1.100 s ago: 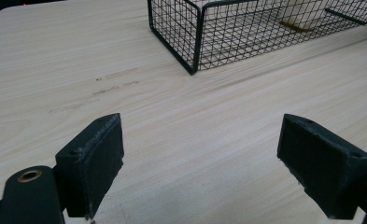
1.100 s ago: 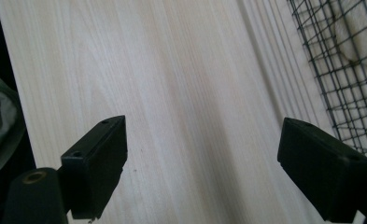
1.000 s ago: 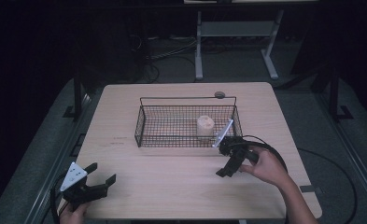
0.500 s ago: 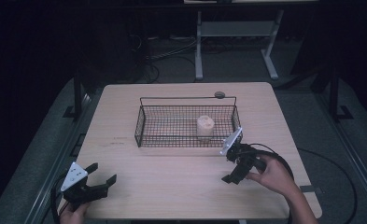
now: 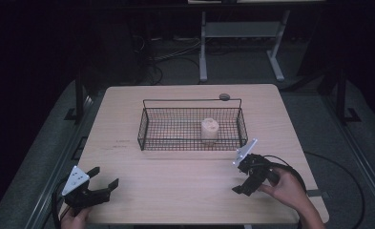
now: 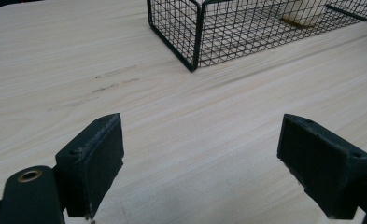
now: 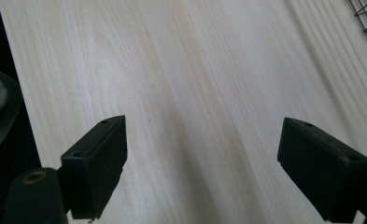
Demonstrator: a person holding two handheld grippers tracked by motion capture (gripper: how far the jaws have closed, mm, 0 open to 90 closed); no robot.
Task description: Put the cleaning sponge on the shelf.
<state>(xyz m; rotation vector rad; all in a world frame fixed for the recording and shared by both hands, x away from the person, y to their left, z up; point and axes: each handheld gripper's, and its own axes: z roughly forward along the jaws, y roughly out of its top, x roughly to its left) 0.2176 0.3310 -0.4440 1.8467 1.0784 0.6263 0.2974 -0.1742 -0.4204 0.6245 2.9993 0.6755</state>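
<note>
A black wire basket (image 5: 147, 125) stands in the middle of the wooden table (image 5: 185, 191). Inside it, toward the right end, sits a pale cream cylinder (image 5: 209, 130), like a candle; it also shows at the top of the left gripper view (image 6: 305, 11) behind the mesh. My left gripper (image 5: 104, 183) rests at the table's front left corner, open, nothing between its jaws (image 6: 200, 163). My right gripper (image 5: 244, 183) is held over the table in front of the basket's right end, open and empty (image 7: 202, 168), pointing down at bare wood.
A small dark round disc (image 5: 224, 97) lies at the table's far edge behind the basket. The basket's near corner (image 6: 195, 46) is close ahead of the left gripper. Dark floor, cables and a metal stand (image 5: 203, 52) lie beyond the table.
My right gripper has drawn back from the basket's right end toward the front of the table and lowered. The left gripper has stayed put.
</note>
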